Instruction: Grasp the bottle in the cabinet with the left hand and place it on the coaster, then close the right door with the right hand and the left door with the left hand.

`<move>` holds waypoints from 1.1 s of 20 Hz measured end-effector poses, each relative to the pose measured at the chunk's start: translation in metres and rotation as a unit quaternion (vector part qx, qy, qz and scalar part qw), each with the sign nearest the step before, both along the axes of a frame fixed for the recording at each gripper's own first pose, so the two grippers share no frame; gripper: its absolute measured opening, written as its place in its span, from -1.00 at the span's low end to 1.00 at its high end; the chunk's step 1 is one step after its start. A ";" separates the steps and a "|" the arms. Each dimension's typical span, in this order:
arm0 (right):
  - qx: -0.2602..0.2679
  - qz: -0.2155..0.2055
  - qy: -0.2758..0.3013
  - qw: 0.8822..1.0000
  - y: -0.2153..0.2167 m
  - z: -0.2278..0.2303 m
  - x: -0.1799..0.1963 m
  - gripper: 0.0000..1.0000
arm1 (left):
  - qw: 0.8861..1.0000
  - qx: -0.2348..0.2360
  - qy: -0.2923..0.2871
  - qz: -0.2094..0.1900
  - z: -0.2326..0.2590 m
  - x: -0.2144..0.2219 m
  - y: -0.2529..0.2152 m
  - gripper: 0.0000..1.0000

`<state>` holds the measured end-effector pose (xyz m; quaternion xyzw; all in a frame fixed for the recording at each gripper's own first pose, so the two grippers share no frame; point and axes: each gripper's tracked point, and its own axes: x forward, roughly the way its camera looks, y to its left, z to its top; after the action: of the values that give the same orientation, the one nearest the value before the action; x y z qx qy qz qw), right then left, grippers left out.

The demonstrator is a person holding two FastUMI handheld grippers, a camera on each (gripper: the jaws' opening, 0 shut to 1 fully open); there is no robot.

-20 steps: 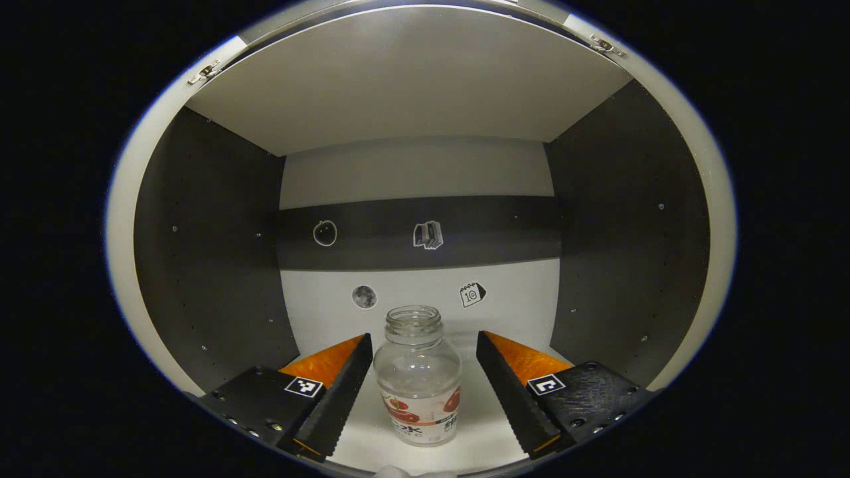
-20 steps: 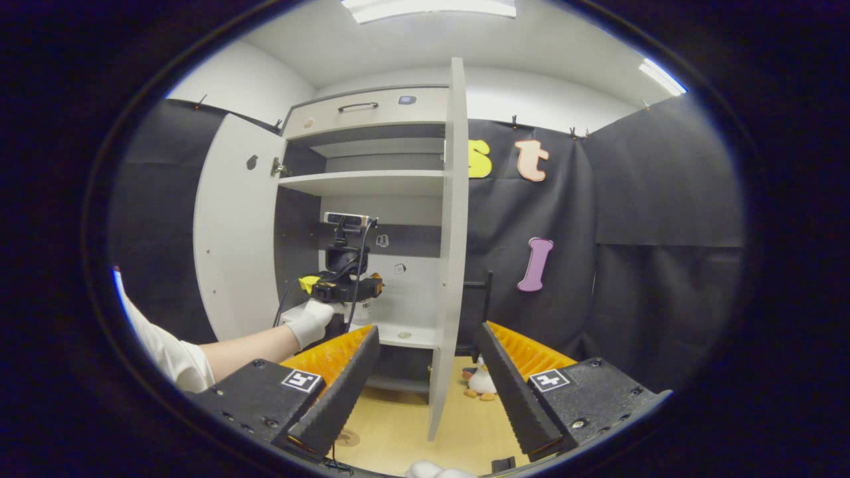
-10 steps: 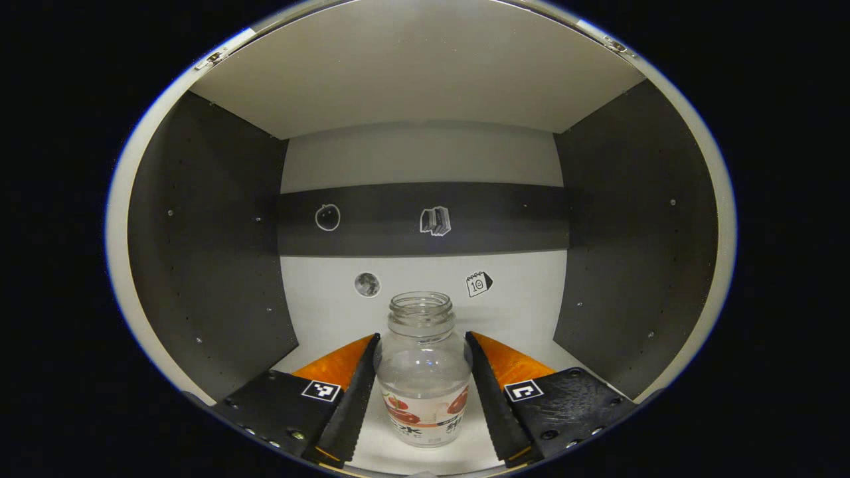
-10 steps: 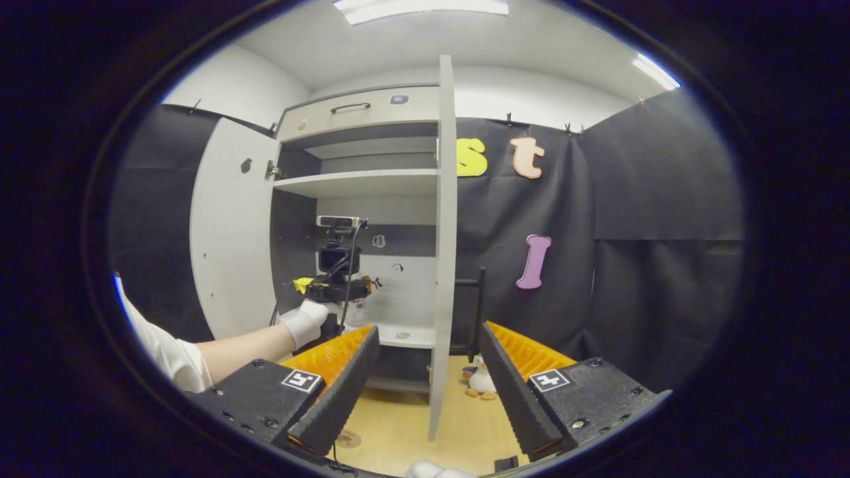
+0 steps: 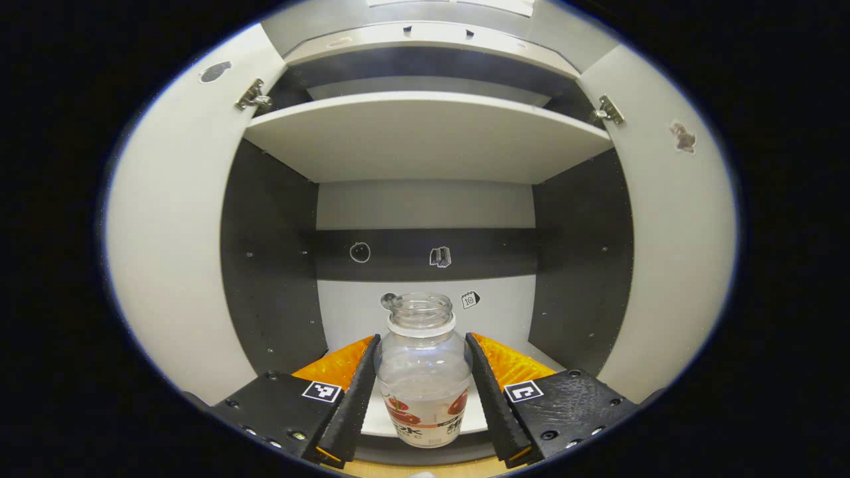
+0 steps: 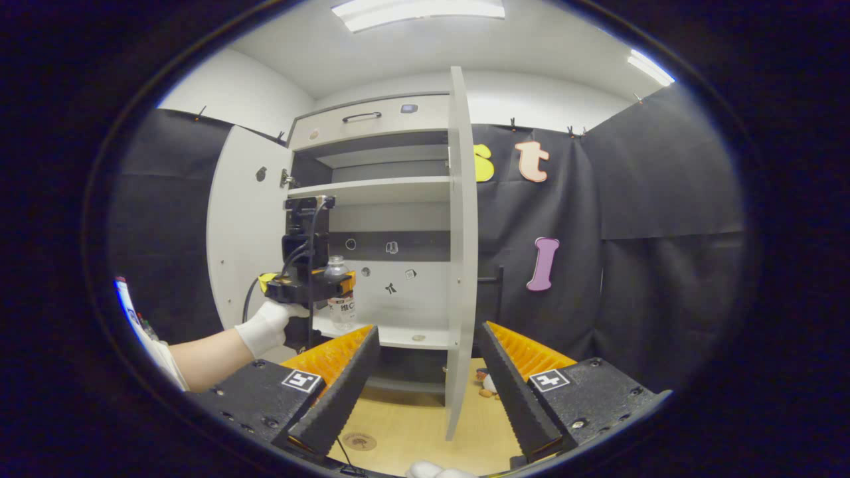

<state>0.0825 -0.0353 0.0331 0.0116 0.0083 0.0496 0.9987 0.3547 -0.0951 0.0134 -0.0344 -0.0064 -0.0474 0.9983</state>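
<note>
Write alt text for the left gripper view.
The left gripper grips a clear, uncapped bottle between both fingers, in front of an open cabinet with both doors swung wide and small stickers on its back wall.

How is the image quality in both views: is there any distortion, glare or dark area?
Left gripper view: fisheye bends the cabinet doors into curves; the bottle is sharp and evenly lit, the cabinet's side walls dark. Right gripper view: ceiling lights glare white at the top; the right door bows slightly; the left gripper and bottle are small but clear.
</note>
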 end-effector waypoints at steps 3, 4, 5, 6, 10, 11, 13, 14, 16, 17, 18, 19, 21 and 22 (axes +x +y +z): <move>0.000 -0.010 0.000 1.000 0.004 -0.008 -0.012 0.97 | 1.000 -0.011 0.009 -0.009 -0.002 -0.049 0.015 0.48; 0.002 -0.012 0.003 1.000 0.006 -0.013 -0.017 0.98 | 1.000 -0.010 0.009 -0.012 -0.002 -0.062 0.020 0.48; 0.003 -0.016 0.004 1.000 0.007 -0.018 -0.023 0.97 | 1.000 -0.008 0.010 -0.012 -0.003 -0.076 0.026 0.48; 0.002 -0.022 0.006 1.000 0.008 -0.023 -0.029 0.98 | 1.000 -0.010 0.008 -0.015 -0.002 -0.090 0.028 0.41; -0.012 -0.056 0.010 0.998 0.000 -0.038 -0.054 0.98 | 1.000 -0.010 0.010 -0.026 -0.008 -0.138 0.035 0.48; -0.012 -0.063 0.011 0.998 -0.002 -0.041 -0.058 0.97 | 1.000 -0.004 0.010 -0.026 -0.013 -0.148 0.035 0.48; -0.009 -0.077 0.012 0.997 -0.008 -0.043 -0.068 0.98 | 0.999 -0.001 0.014 -0.040 -0.023 -0.164 0.027 0.48; -0.006 -0.081 0.010 0.997 -0.010 -0.043 -0.071 0.98 | 0.999 -0.001 0.018 -0.045 -0.030 -0.171 0.023 0.48; -0.004 -0.087 0.009 0.996 -0.016 -0.043 -0.074 0.97 | 0.998 -0.011 0.023 -0.057 -0.046 -0.182 0.011 0.48; -0.005 -0.089 0.009 0.996 -0.020 -0.044 -0.075 0.97 | 0.998 -0.018 0.026 -0.061 -0.056 -0.186 0.005 0.48; -0.006 -0.091 0.010 0.996 -0.025 -0.045 -0.076 0.98 | 0.997 -0.023 0.028 -0.068 -0.066 -0.189 -0.002 0.48; -0.006 -0.094 0.012 0.995 -0.030 -0.047 -0.075 0.98 | 0.997 -0.021 0.031 -0.070 -0.078 -0.191 -0.008 0.48; -0.006 -0.096 0.018 0.995 -0.040 -0.048 -0.075 0.98 | 0.997 -0.008 0.032 -0.074 -0.102 -0.197 -0.020 0.48; -0.008 -0.098 0.020 0.995 -0.045 -0.049 -0.076 0.98 | 0.996 -0.003 0.033 -0.079 -0.115 -0.198 -0.027 0.48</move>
<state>0.0068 -0.0806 -0.0159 0.0057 0.0278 -0.0490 0.9984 0.1566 -0.1219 -0.1015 -0.0394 0.0291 -0.1253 0.9909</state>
